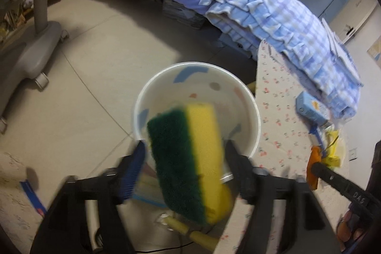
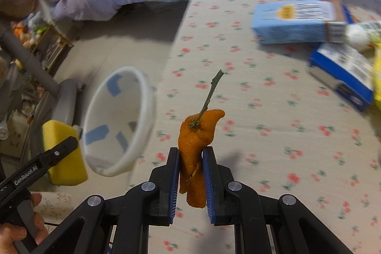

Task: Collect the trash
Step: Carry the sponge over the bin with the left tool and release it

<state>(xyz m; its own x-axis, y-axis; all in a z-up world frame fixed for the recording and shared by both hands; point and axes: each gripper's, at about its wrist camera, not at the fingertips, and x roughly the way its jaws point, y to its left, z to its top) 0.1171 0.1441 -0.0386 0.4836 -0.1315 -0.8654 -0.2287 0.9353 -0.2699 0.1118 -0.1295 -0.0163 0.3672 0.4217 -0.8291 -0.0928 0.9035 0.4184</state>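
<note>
i have two bits of trash in hand. the sponge [image 1: 190,158], green scouring face on one side and yellow foam on the other, sits between the fingers of my left gripper [image 1: 185,146], hanging over the mouth of the white bin [image 1: 142,101] beside the counter [image 1: 278,135]. i judge it light, soft and springy; it will squash under a pinch and rebound, so the broad faces across its middle are the place to hold it. the left wrist view is blurred and the sponge looks tilted between fingers that stand fairly wide, so i cannot tell whether the gripper is clamped on it or letting it go.

the orange peel [image 2: 195,154], stem [image 2: 210,97] still attached, stands upright in my right gripper [image 2: 190,168] above the cherry-print counter. the blue pads [image 2: 209,180] are drawn close together and press both sides of its lower part, so it is firmly pinched. i judge the peel very light, limp and a little slick on its inner face; it could curl or slide, so holding it low on the thick folded part suits it better than the thin tip or the brittle stem.

further back on the counter lie a pale blue carton [image 2: 293,20] and a dark blue box [image 2: 343,73], well apart from the peel.
</note>
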